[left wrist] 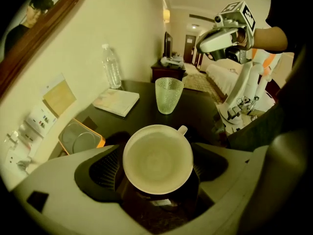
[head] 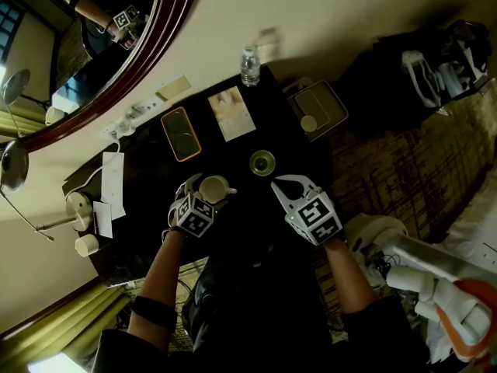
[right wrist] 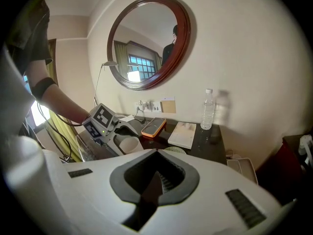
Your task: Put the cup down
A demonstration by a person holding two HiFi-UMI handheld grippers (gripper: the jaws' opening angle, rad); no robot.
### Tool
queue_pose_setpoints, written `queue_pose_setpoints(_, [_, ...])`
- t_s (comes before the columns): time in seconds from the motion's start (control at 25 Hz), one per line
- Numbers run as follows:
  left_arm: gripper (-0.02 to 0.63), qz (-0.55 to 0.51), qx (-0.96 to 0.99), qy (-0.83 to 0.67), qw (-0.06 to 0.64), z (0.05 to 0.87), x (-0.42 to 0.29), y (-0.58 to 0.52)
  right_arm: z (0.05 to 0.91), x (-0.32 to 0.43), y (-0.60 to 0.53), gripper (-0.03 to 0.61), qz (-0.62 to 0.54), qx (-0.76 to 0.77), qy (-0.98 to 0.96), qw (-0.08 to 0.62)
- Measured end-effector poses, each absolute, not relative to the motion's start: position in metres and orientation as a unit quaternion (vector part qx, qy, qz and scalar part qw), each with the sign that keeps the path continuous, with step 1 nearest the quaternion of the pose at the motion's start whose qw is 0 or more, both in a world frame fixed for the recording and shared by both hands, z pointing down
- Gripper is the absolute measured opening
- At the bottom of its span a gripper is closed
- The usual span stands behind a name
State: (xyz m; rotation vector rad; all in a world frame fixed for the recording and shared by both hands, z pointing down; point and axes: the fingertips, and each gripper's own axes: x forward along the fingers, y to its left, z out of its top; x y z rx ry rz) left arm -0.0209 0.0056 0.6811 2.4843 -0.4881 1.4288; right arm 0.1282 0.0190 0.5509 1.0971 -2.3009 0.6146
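A white cup (left wrist: 157, 156) with a small handle sits upright between the jaws of my left gripper (head: 206, 193). Both ribbed pads (left wrist: 105, 169) lie against its sides, so the gripper is shut on it. The cup (head: 215, 187) is low over the dark table (head: 147, 177), near its front; its own bowl hides whether its base touches. My right gripper (head: 281, 183) hovers to the right of the cup, shut and empty, its jaws meeting in a closed seam (right wrist: 157, 153). From the right gripper view, the left gripper (right wrist: 122, 131) and the cup (right wrist: 129, 143) show at the left.
A ribbed green glass (head: 262, 162) stands just beyond the cup. Further back are an orange-rimmed tray (head: 181, 134), a booklet (head: 231, 113) and a water bottle (head: 249, 64). A lamp base (head: 78, 204) and papers sit at the left. A grey tray (head: 317, 107) and white machine (head: 435, 286) lie right.
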Motion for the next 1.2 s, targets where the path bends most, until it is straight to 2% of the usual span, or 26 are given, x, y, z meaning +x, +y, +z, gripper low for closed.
queue_pose_setpoints(0.28, [0.453,0.436,0.865,-0.221,0.114,0.625,-0.031,-0.002,0.549,0.126,0.018,0.008,0.208,0.384,-0.853,0.286])
queue_pose_setpoints(0.52, [0.444,0.379,0.884,-0.254,0.096,0.563,-0.044,-0.004,0.540,0.121,0.004,0.008,0.206,0.376,-0.860,0.276])
queue_pose_setpoints(0.68, [0.339,0.332,0.895,-0.287,0.084,0.524,-0.059,-0.003,0.533,0.115,-0.008,0.008,0.205,0.375,-0.865,0.261])
queue_pose_setpoints(0.76, [0.234,0.301,0.897,-0.311,0.084,0.509,-0.071,-0.004,0.530,0.111,-0.013,0.008,0.198,0.371,-0.869,0.260])
queue_pose_setpoints(1.0, [0.006,0.192,0.881,-0.412,0.132,0.470,-0.115,-0.010,0.511,0.092,-0.028,0.008,0.187,0.366,-0.877,0.250])
queue_pose_setpoints(1.2, [0.006,0.136,0.859,-0.461,0.177,0.468,-0.149,0.000,0.505,0.080,-0.029,0.008,0.185,0.366,-0.881,0.235])
